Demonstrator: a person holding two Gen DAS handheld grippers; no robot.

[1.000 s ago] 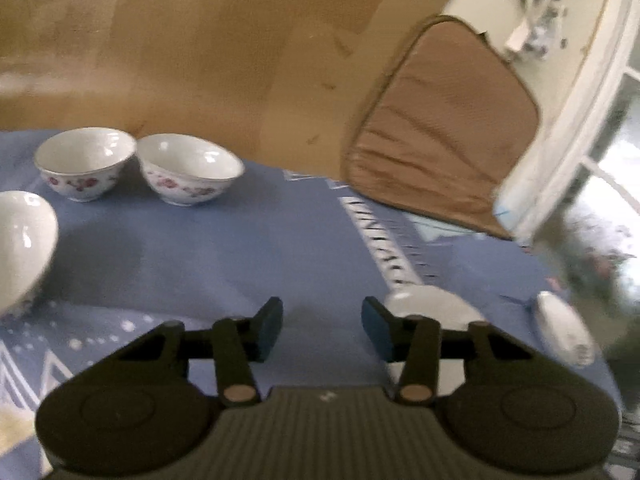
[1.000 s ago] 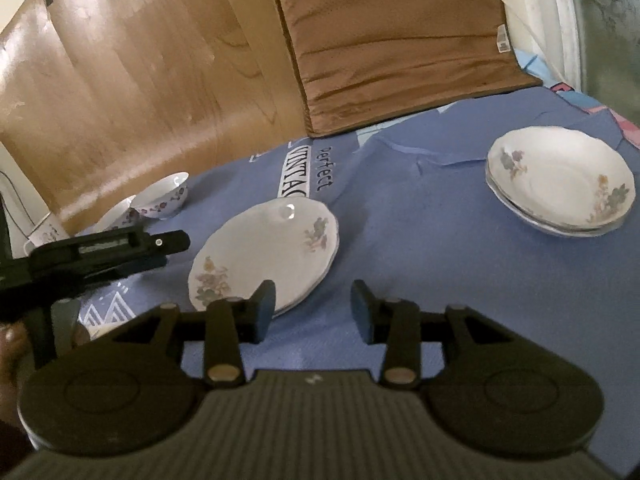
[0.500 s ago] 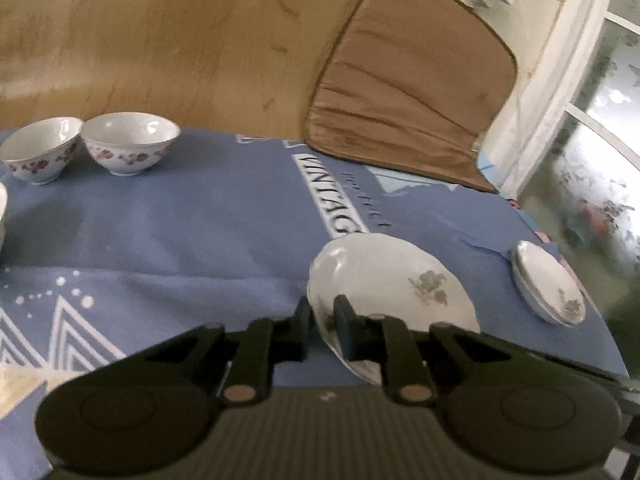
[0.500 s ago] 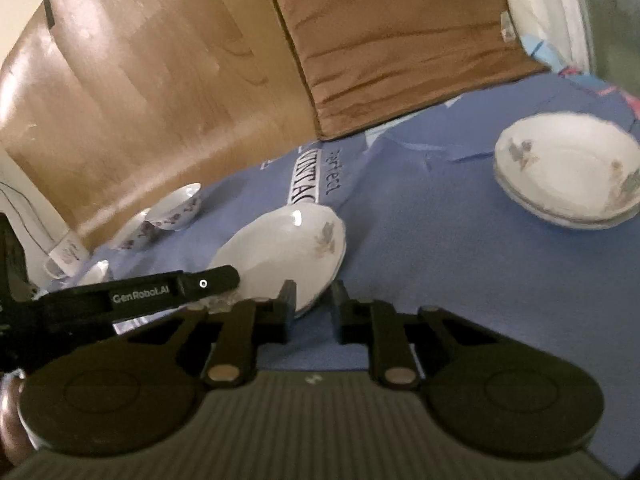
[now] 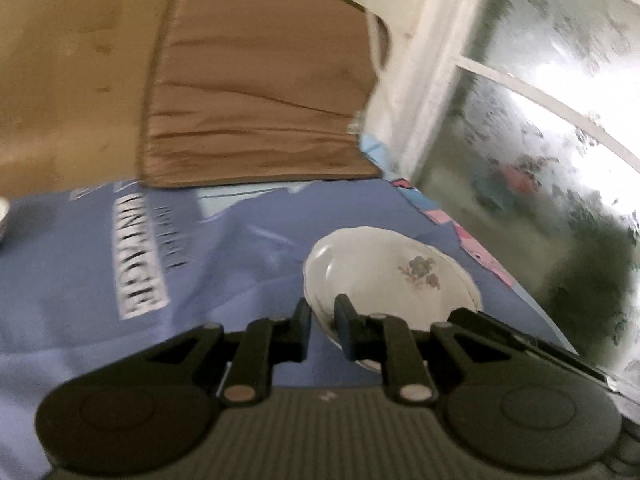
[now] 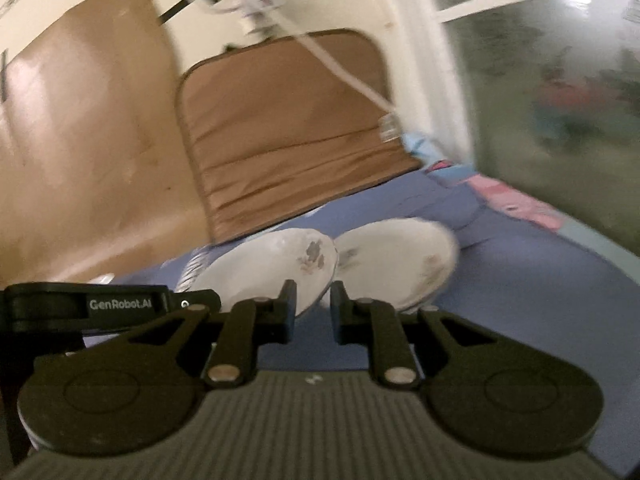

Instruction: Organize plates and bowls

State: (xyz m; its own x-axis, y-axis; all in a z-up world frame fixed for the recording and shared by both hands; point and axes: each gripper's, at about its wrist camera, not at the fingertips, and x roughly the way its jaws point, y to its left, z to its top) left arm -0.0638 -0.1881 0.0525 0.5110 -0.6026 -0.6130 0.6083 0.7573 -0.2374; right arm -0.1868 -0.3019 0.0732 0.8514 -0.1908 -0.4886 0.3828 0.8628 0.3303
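1. Left wrist view: a blue printed tablecloth (image 5: pixel 224 264) is seen covering the whole work surface, with white block lettering at its left part.
2. A brown padded cushion (image 5: pixel 256 92) is stood upright at the far edge of the cloth, against a wooden panel (image 5: pixel 72 80); a frosted window (image 5: pixel 532 152) is seen to the right.
3. A white floral plate (image 5: pixel 396 276) is held tilted, its near left rim being clamped between the fingers of the left gripper (image 5: pixel 320 322); the rest of the plate extends forward and to the right of the gripper, raised off the cloth.
4. In the right wrist view the same plate (image 6: pixel 272 268) is seen just ahead and left of the right gripper (image 6: pixel 312 306), with the left gripper's black arm (image 6: pixel 108 304) reaching in from the left edge.
5. A stack of floral plates (image 6: pixel 400 260) is found resting on the cloth just beyond the right gripper, beside the held plate; whether the two rims touch cannot be told through the blur.
6. The right gripper's fingers are drawn near together with a narrow gap kept between them, and nothing is seen clamped there.
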